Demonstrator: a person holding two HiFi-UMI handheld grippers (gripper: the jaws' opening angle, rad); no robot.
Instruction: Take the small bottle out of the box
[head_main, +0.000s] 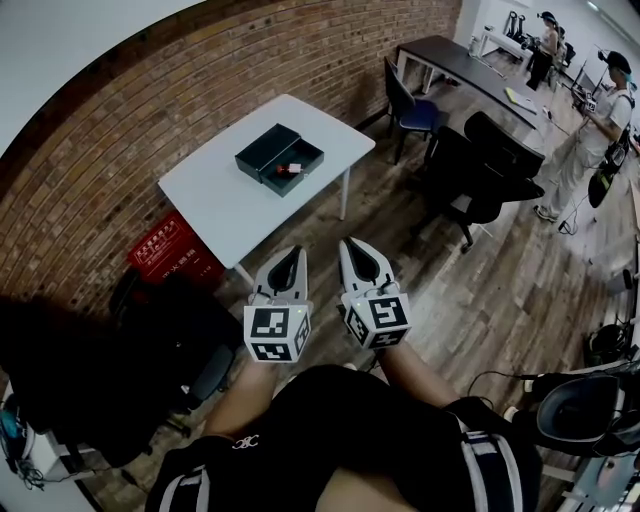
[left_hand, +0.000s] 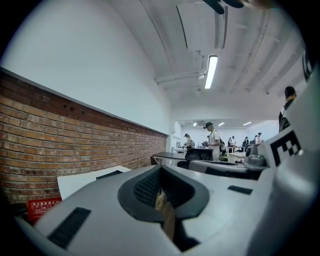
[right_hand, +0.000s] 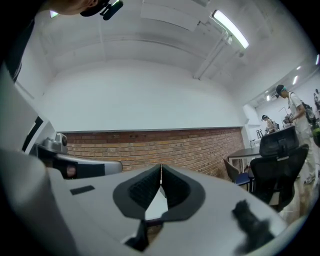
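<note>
Open floor (head_main: 405, 235) separates the table (head_main: 215, 195) bearing the box (head_main: 262, 148) from left hand-held gripper (head_main: 289, 252) and right hand-held gripper (head_main: 353, 245), both closed, empty.

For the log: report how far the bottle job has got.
Done: the box lies open on the white table. In hand: nothing; the left gripper and right gripper are shut, empty, well short of the table. To do: reach in, grip the small item, likely the bottle, and lift it out.

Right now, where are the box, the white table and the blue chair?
box (head_main: 304, 177): head view, on its side wall.
white table (head_main: 225, 205): head view, on the bare top.
blue chair (head_main: 418, 113): head view, on its seat.
</note>
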